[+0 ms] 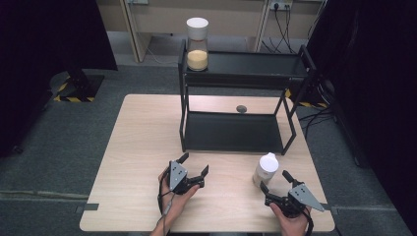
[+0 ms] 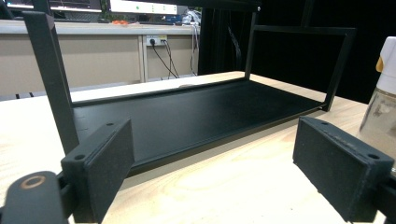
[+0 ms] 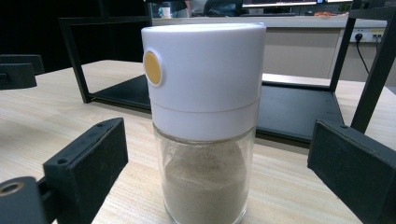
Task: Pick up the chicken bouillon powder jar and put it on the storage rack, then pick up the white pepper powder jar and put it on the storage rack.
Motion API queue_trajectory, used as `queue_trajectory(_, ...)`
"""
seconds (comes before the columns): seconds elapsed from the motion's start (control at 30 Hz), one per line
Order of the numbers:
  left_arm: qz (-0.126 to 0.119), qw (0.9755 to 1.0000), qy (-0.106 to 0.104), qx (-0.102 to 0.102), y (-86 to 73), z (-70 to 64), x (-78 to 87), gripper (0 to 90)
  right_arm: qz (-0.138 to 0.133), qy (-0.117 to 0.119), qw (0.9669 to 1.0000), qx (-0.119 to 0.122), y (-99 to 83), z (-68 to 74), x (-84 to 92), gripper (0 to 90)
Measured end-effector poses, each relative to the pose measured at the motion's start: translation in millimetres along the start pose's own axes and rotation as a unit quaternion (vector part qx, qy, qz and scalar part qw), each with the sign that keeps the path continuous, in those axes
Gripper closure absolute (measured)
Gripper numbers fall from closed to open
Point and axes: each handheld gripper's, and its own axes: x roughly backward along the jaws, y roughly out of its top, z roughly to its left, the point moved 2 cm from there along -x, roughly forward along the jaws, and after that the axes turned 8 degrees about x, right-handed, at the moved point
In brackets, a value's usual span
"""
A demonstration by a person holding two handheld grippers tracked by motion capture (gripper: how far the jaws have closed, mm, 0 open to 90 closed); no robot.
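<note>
A glass jar with a white lid [image 1: 265, 168] [image 3: 204, 121] holds pale beige powder and stands on the table near the front right. My right gripper [image 1: 276, 180] [image 3: 219, 163] is open just in front of it, one jaw on each side, not touching. My left gripper [image 1: 194, 164] [image 2: 212, 168] is open over the table's front middle, facing the black two-tier rack [image 1: 241, 98] [image 2: 187, 112]. A second white-lidded jar [image 1: 197, 44] with yellow grains stands on the rack's top shelf at the left. The right jar's edge [image 2: 380, 98] shows in the left gripper view.
A small dark round object [image 1: 241, 108] lies on the table behind the rack's lower shelf. The wooden table [image 1: 142, 147] has bare room at the left. Dark curtains stand at both sides, with cables and sockets at the back wall.
</note>
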Motion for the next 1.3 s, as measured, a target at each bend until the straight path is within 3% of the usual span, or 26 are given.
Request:
queue_trajectory(0.33,0.001,1.0,0.001,-0.008,0.1,-1.6,-0.2,11.8,-0.001,-0.003,1.0,-0.005,-0.5,-0.2,0.4,4.4)
queue_trajectory(0.47,0.0,1.0,0.001,-0.002,0.0,-0.7,-0.1,11.5,0.002,-0.003,1.0,-0.008,0.6,-0.6,-0.1,3.6)
queue_trajectory(0.63,-0.003,1.0,0.0,0.002,-0.9,0.4,0.5,11.5,-0.017,-0.004,0.9998,-0.009,6.6,0.4,0.7,2.7)
queue_trajectory(1.0,0.0,1.0,-0.002,0.002,-0.1,1.1,0.1,11.5,-0.026,-0.012,0.9996,0.002,29.5,3.5,-19.0,3.0)
queue_trajectory(1.3,-0.004,1.0,-0.007,0.001,-1.3,2.5,1.1,11.5,-0.014,-0.017,0.9997,0.005,29.9,7.7,-25.1,6.5)
